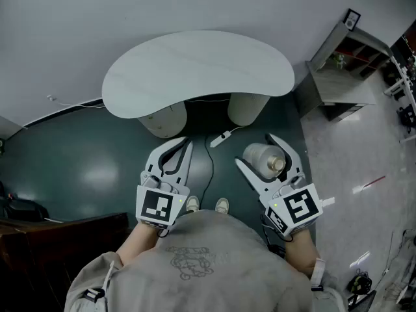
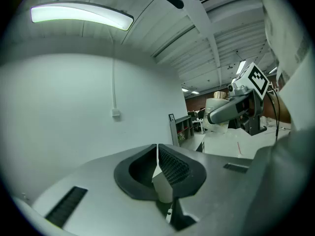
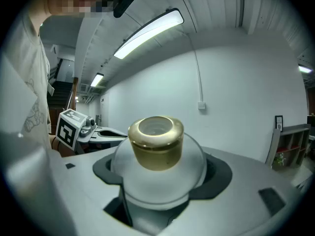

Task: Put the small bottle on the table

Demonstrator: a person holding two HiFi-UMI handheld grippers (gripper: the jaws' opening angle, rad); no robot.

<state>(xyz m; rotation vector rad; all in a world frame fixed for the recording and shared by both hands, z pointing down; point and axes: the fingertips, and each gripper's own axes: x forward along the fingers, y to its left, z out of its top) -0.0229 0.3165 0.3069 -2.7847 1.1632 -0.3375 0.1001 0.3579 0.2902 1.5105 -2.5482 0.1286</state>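
No word, brand or number can be read. The left marker cube (image 1: 158,205) and right marker cube (image 1: 300,208) carry only black-and-white square patterns; the shirt print (image 1: 195,260) is illegible.

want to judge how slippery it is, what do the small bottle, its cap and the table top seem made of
Small bottle: frosted white with a matte, cloudy surface; frosted glass or plastic, the look leaves it open.
Cap: gold with a satin sheen and soft highlights; probably metal or metallised plastic.
Table top: pale, smooth, faintly streaked; perhaps laminate or a stone-look surface.
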